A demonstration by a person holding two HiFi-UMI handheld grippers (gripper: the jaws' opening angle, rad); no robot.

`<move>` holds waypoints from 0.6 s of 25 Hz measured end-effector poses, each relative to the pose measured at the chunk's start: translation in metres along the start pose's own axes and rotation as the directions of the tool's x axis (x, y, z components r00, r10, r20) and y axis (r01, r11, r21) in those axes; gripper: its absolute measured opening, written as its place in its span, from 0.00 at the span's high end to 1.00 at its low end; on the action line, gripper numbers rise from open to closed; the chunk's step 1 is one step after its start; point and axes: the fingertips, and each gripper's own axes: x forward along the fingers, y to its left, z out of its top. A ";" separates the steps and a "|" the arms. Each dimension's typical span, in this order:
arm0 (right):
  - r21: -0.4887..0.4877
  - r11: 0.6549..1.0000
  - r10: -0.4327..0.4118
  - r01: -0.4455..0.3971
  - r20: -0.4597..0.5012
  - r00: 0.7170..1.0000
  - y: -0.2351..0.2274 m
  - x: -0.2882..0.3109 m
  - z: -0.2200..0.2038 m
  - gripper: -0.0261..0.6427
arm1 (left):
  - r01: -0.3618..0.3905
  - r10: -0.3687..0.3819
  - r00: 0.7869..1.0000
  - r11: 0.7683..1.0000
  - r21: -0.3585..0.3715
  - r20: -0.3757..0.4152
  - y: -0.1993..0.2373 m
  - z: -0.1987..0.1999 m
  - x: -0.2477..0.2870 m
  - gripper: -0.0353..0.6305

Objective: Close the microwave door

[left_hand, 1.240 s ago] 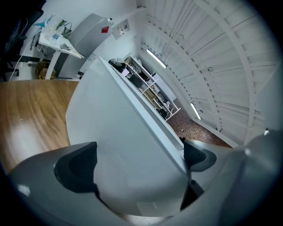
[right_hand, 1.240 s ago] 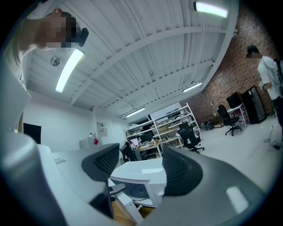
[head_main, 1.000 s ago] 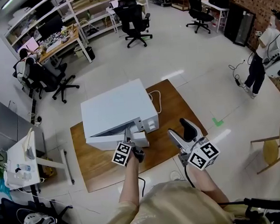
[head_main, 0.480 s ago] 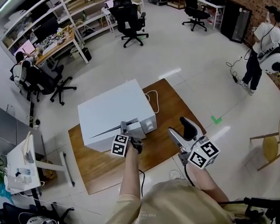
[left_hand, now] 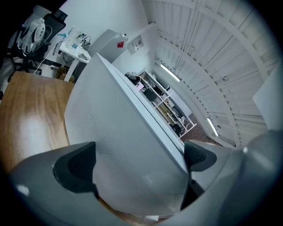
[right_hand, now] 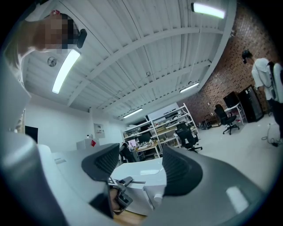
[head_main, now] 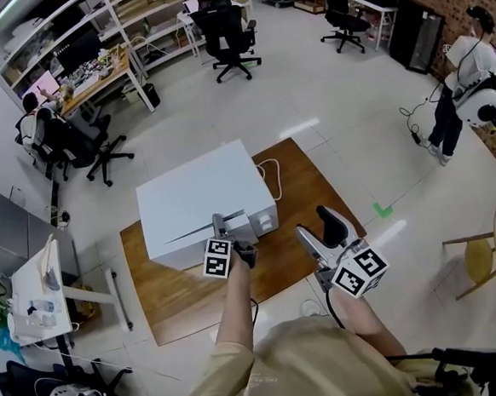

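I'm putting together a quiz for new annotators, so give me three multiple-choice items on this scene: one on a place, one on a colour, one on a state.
1. What does the microwave stand on? A: a wooden board; B: a white desk; C: a stool.
2. What colour is the microwave's casing? A: black; B: white; C: red.
3. How is the microwave's door? A: wide open; B: nearly shut; C: taken off.

Answers:
1. A, brown wood shows all round its base.
2. B, its top and sides are plain white.
3. B, only a thin dark gap runs along the door's top edge.
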 end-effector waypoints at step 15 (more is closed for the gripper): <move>0.002 1.000 0.014 -0.014 -0.017 1.000 0.005 0.008 0.000 0.52 | -0.024 0.027 0.995 0.999 -0.036 0.095 -0.004 0.009 0.003 0.04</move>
